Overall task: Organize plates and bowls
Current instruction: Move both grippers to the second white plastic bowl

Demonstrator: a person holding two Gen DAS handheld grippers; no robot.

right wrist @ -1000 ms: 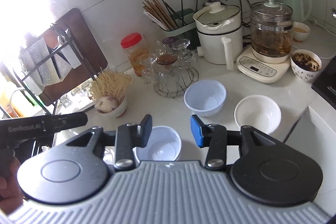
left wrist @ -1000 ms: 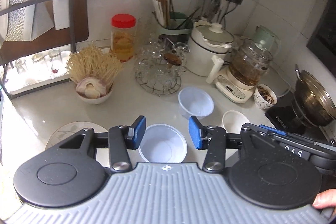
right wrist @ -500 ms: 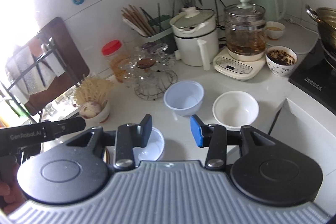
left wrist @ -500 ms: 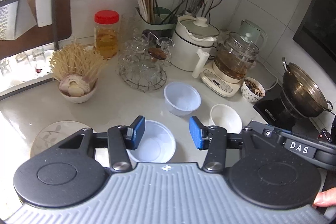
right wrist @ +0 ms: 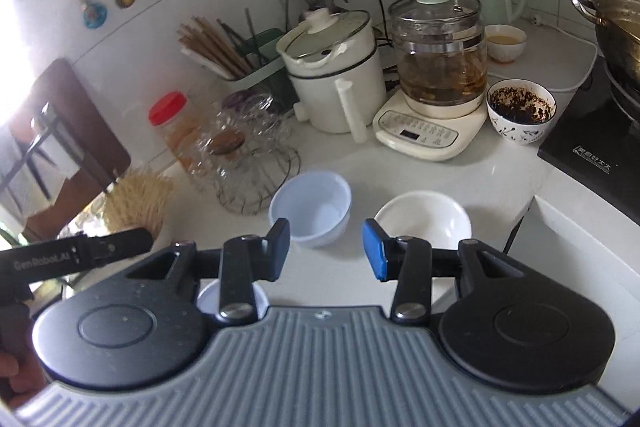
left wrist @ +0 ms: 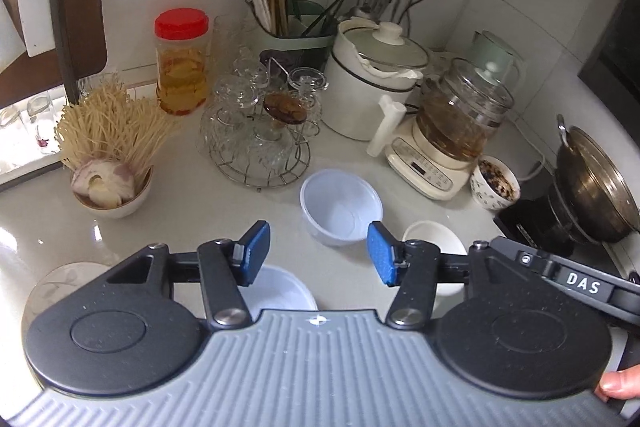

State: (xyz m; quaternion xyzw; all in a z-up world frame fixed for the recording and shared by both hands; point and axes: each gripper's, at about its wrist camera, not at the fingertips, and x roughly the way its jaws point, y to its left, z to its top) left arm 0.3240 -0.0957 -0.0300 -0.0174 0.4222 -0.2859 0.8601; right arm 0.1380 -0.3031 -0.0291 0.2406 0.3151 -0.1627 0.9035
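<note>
Left tongs (left wrist: 318, 253): opening, nothing between the blue pads, held over the bench (left wrist: 192, 211).
Right tongs (right wrist: 326, 251): open, nothing held.
Blue bowl (left wrist: 341, 206): on the bench, near the middle, just past both tongs, in full view.
White bowl (right wrist: 424, 221): just right of the blue bowl; in the left view the right finger hides most of it.
Near bowl (left wrist: 280, 291): white, close to the front edge, half hidden under the left tongs; only a sliver shows in the right view.
Plate (left wrist: 66, 281): front left, partly covered by the tongs.
Glass rack (left wrist: 260, 143): behind the blue bowl; blurry in the right view.
</note>
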